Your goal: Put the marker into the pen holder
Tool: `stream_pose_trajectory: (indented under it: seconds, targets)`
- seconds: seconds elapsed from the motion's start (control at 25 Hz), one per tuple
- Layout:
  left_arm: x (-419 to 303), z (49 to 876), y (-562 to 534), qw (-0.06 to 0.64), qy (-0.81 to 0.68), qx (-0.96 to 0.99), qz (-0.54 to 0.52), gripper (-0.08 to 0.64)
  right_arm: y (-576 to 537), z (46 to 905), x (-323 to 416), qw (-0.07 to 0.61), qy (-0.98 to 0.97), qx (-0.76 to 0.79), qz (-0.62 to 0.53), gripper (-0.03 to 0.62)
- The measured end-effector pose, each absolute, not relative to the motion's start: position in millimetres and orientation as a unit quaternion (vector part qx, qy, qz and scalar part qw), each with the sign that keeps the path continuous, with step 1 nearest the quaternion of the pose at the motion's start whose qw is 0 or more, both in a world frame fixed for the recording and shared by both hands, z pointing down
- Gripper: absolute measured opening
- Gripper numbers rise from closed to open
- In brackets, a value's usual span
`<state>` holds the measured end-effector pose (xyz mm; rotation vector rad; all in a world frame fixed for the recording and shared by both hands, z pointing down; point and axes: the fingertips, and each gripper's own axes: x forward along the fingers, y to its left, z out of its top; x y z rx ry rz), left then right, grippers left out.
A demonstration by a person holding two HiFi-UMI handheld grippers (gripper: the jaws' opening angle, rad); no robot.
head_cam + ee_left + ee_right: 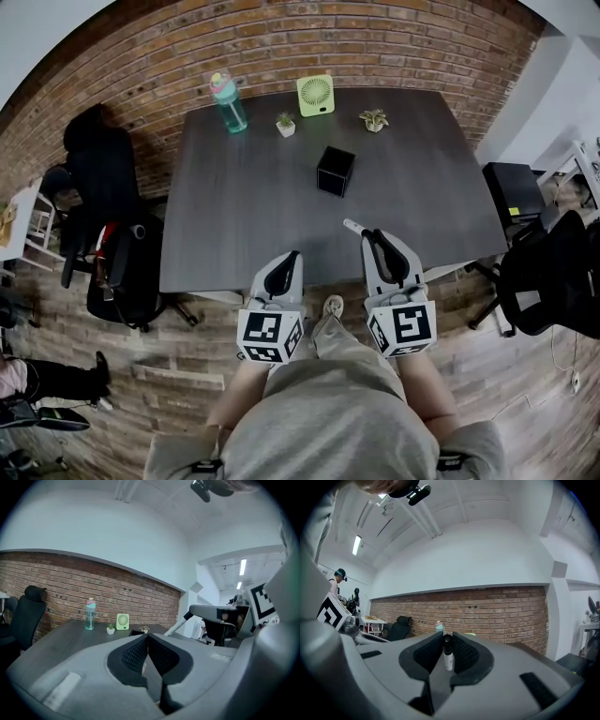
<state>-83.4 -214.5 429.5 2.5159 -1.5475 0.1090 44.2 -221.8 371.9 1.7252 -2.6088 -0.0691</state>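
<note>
The fingers of the right gripper are clamped on the marker, one ribbed black pad on each side of it. The print on its barrel is too small to read. In the right gripper view the marker stands in the gap with its dark round end on top and the white barrel under it, so its long axis runs about along the jaws. In the head view a pale part of it sticks out past the jaw tips, slanting to the far left, above the near part of the table.

The left gripper is just beside the right one, at the near table edge. Its pads are pressed together with nothing between them. Each gripper carries a cube with black and white square patterns.

The pen holder, a black open box, stands near the middle of the table, well apart from the marker. Along the far edge stand a teal water bottle, a green fan and two small potted plants. Behind them is a brick wall.
</note>
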Motion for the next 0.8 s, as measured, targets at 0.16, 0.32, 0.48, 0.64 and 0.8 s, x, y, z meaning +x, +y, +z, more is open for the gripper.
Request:
stream_pose_trajectory:
  seconds: [0.16, 0.32, 0.48, 0.64, 0.8]
  targets:
    - [-80.7, 430.6, -236.7, 0.094, -0.526, 0.844, 0.044, 0.017, -248.1, 371.5, 48.8, 0.008, -0.836, 0.548, -0.019, 0.064]
    - [-78.9, 432.1, -256.3, 0.100, -0.530, 0.841, 0.049, 0.017, -272.8, 369.6, 51.7, 0.009, -0.839, 0.544, -0.018, 0.064]
    - [-77.8, 434.0, -277.4, 0.103, -0.532, 0.839, 0.054, 0.017, -298.9, 371.4, 53.6, 0.013, -0.840, 0.542, -0.014, 0.064]
    - [-78.6, 435.3, -301.8, 0.107, -0.537, 0.835, 0.055, 0.017, -326.5, 374.7, 55.8, 0.017, -0.841, 0.541, -0.012, 0.064]
    - [-78.7, 438.1, -324.5, 0.110, -0.540, 0.832, 0.055, 0.017, -352.8, 379.1, 55.9, 0.023, -0.842, 0.539, -0.012, 0.064]
